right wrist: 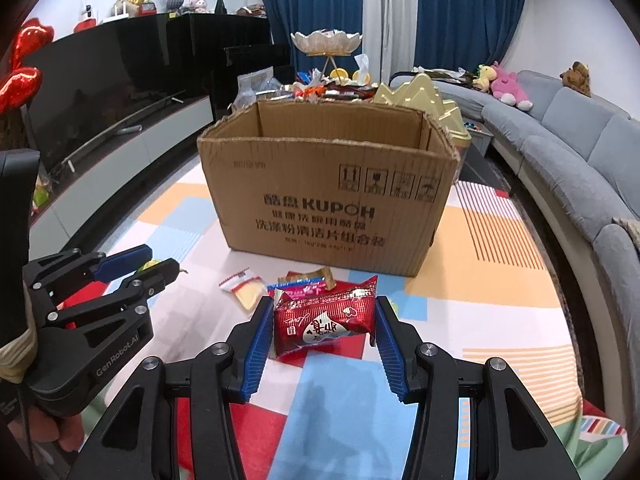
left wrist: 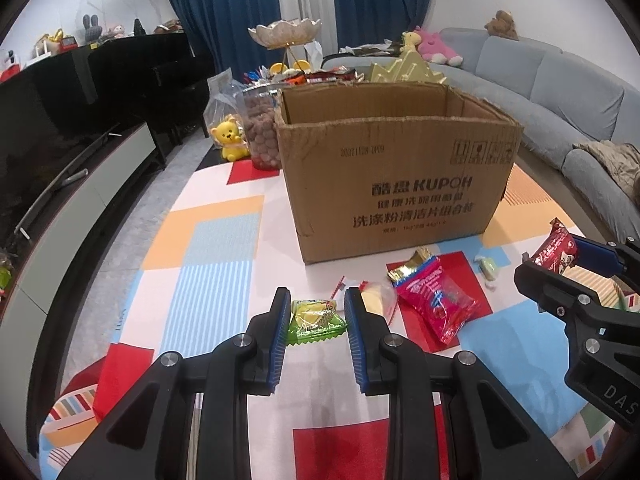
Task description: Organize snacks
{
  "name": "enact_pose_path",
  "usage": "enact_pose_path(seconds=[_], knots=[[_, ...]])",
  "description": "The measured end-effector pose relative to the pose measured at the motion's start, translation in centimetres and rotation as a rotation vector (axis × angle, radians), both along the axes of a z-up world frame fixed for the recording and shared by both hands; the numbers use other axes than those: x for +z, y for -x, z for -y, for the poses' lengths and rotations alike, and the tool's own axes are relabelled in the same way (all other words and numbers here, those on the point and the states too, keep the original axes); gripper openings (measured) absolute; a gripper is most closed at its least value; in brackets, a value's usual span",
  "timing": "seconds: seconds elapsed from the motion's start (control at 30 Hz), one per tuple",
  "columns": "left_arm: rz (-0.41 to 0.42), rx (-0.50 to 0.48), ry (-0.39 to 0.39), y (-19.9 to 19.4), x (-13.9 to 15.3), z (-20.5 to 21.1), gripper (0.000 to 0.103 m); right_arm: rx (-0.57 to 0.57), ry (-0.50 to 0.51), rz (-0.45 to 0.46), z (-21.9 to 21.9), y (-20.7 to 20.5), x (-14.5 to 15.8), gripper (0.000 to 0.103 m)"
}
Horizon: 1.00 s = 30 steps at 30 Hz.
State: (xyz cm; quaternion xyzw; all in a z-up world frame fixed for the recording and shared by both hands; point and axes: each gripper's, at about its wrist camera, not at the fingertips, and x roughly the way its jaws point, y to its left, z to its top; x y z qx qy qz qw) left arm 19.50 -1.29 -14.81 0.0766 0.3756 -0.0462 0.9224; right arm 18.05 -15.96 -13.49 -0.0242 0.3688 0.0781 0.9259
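An open cardboard box [left wrist: 396, 176] stands on the patterned table; it also shows in the right wrist view [right wrist: 332, 204]. My left gripper [left wrist: 318, 312] has its blue pads on both sides of a green snack packet [left wrist: 314, 322] that lies on the table; whether it grips it is unclear. My right gripper [right wrist: 324, 328] is shut on a red snack packet [right wrist: 326, 322], held above the table; it also shows in the left wrist view [left wrist: 556, 250]. A pink packet [left wrist: 438, 300], a clear packet with yellow snack [left wrist: 376, 298] and a small green candy [left wrist: 490, 267] lie in front of the box.
A jar of brown snacks [left wrist: 260, 132], a yellow bear [left wrist: 231, 138], a gold tray [left wrist: 404, 70] and a heap of snacks stand behind the box. A grey sofa [left wrist: 560, 92] runs along the right; a black TV unit [left wrist: 80, 128] along the left.
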Motion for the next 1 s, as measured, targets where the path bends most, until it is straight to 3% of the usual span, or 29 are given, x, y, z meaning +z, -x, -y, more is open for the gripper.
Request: enact_pose_path(seconds=[0.73, 0.8, 1.0], knots=[[0.07, 0.047, 0.014, -0.6, 5.4, 0.4, 0.028, -0.013, 0.0, 0.114, 0.3, -0.3, 5.7, 0.05], [0.069, 0.042, 0.019, -0.9, 5.9, 0.6, 0.01, -0.015, 0.001, 0.122, 0.4, -0.5, 6.1, 0.05], [0.08, 0.039, 0.034, -1.9, 7.0, 0.7, 0.009, -0.02, -0.002, 0.143, 0.6, -1.2, 7.2, 0.05]])
